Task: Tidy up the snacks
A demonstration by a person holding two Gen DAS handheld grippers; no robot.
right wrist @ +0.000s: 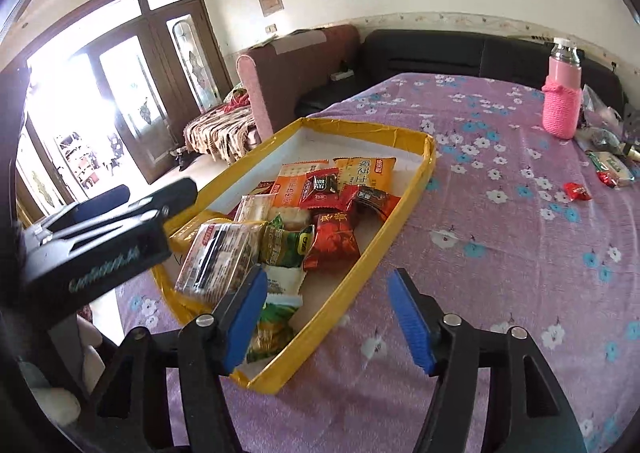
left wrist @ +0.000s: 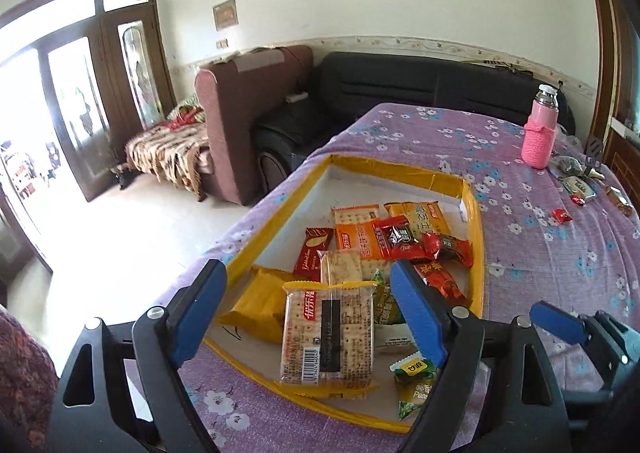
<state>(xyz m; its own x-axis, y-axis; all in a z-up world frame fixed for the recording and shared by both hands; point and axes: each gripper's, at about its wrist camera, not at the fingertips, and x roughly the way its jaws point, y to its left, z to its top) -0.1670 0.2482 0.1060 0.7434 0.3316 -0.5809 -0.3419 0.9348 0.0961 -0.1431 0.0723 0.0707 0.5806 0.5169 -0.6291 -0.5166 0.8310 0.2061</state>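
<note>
A shallow yellow-rimmed box [left wrist: 400, 167] [right wrist: 427, 157] on the purple floral cloth holds several snack packets. A clear cracker packet [left wrist: 328, 333] [right wrist: 218, 257] lies across the box's near rim, on top of the pile. My left gripper [left wrist: 308, 313] is open above the box, its blue pads to either side of that packet and apart from it. My right gripper [right wrist: 326, 317] is open and empty over the box's near right corner. It also shows at the right edge of the left wrist view [left wrist: 560, 323]. A red candy [left wrist: 562, 216] [right wrist: 577, 191] and other loose snacks [left wrist: 580, 187] [right wrist: 612, 167] lie on the cloth at the far right.
A pink bottle in a knitted sleeve [left wrist: 540, 133] [right wrist: 562, 93] stands at the table's far right. The table edge [left wrist: 224, 241] drops to the floor on the left. A brown armchair [left wrist: 248, 113] and a black sofa [left wrist: 400, 81] stand beyond the table.
</note>
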